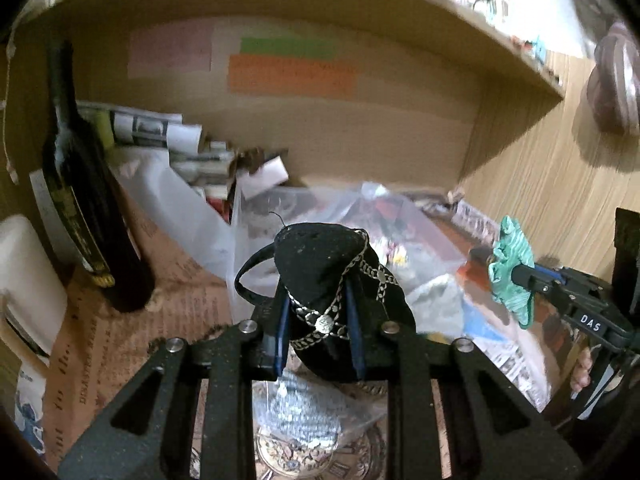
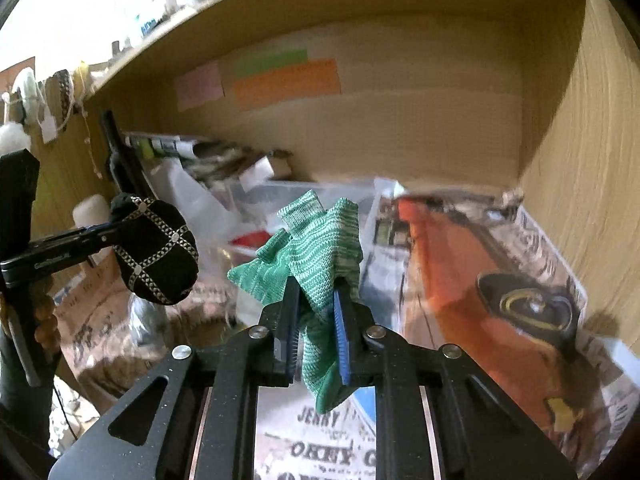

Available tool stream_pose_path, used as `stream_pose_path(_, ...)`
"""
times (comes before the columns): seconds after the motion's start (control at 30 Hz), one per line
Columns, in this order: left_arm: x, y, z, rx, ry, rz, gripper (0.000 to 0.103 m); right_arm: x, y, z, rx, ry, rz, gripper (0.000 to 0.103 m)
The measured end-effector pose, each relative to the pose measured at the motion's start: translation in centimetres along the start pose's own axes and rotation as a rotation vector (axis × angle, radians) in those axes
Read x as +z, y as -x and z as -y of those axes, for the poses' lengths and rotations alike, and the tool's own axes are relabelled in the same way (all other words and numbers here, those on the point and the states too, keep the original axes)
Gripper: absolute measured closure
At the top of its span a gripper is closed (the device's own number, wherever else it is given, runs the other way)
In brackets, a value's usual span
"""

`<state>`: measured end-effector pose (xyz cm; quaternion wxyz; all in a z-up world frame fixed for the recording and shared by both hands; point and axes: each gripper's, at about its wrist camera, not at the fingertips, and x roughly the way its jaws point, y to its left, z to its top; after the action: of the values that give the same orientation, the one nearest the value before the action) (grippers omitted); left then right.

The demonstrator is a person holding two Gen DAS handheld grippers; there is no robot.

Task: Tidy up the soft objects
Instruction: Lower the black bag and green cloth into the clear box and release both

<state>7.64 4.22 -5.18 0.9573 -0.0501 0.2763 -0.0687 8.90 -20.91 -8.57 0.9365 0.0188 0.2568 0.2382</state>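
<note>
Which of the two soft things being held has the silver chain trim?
The black pouch, clamped in the left gripper. Silver chains and round studs cross it. The green knitted cloth in the right gripper has no trim.

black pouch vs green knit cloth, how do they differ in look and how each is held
The black pouch is dark, rounded and stuffed-looking, crossed by silver chain trim with small studs; the green knit cloth is a plain mottled green, limp and crumpled. The pouch has a loop strap; the cloth shows none. The pouch sits in the left gripper, the cloth in the right gripper, hanging below its fingers. Both are soft, clamped between blue pads and held off the shelf.
</note>
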Motion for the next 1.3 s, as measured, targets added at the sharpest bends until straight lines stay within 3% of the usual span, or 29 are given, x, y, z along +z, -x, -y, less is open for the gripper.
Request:
stream_pose_path(0.33,3.6,0.9,-0.6,0.019,0.025,0.099,0.079,3.7,-0.3,-1.2,0.033,0.047,0.111,0.089)
stream_pose_path(0.53,5.1,-0.9,-1.0,0.054,0.026,0.104,0.079,5.4,-2.4,-1.8,0.046,0.067,0.119,0.089)
stream_pose_path(1.07,4.5,-10.5,-1.5,0.090,0.004,-0.096,0.079,5.5,-10.8,-1.3,0.013,0.111,-0.085,0.089)
stream_pose_path(1.3,3.6,-12.8,-1.4,0.077,-0.021,-0.173,0.078,4.6,-13.3,-1.3,0.011,0.132,-0.184,0.089)
